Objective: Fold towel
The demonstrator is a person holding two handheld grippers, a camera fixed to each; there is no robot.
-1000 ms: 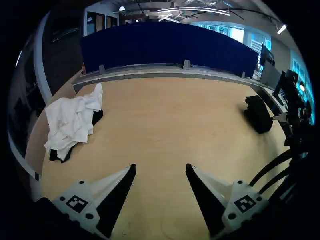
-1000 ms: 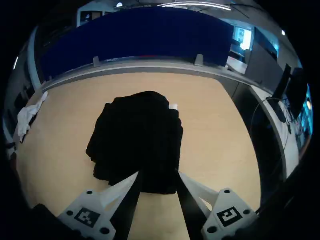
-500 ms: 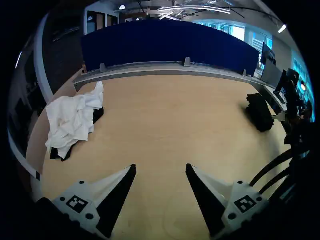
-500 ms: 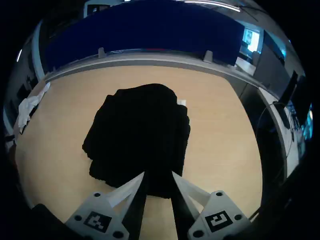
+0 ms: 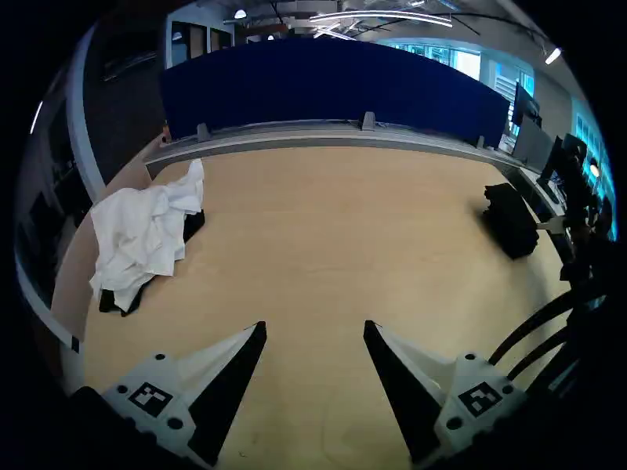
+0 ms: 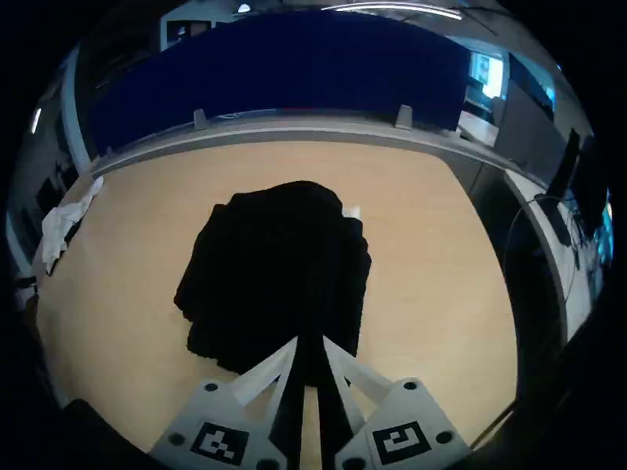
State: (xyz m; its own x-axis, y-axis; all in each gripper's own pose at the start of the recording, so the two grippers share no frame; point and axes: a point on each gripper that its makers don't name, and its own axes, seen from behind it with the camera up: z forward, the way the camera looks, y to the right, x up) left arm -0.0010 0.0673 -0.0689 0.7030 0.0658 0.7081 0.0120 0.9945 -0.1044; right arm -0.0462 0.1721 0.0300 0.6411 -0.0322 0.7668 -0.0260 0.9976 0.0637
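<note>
Black towel (image 6: 266,266) | right gripper (image 6: 310,341) pinching near edge | left gripper (image 5: 313,324) spread

Pale wood-grain table (image 5: 329,235): smooth, faint sheen. Centre: black towel (image 6: 274,274), thick matt cloth. Left edge: white cloth (image 5: 137,231), thin, crumpled. On left gripper (image 5: 313,325), fingers (image 5: 212,376): white matt plastic, black inner faces.

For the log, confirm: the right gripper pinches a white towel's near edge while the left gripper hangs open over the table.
Not white: the right gripper view shows the right gripper pinching the near edge of a black towel. The left gripper hangs open over the table.
</note>
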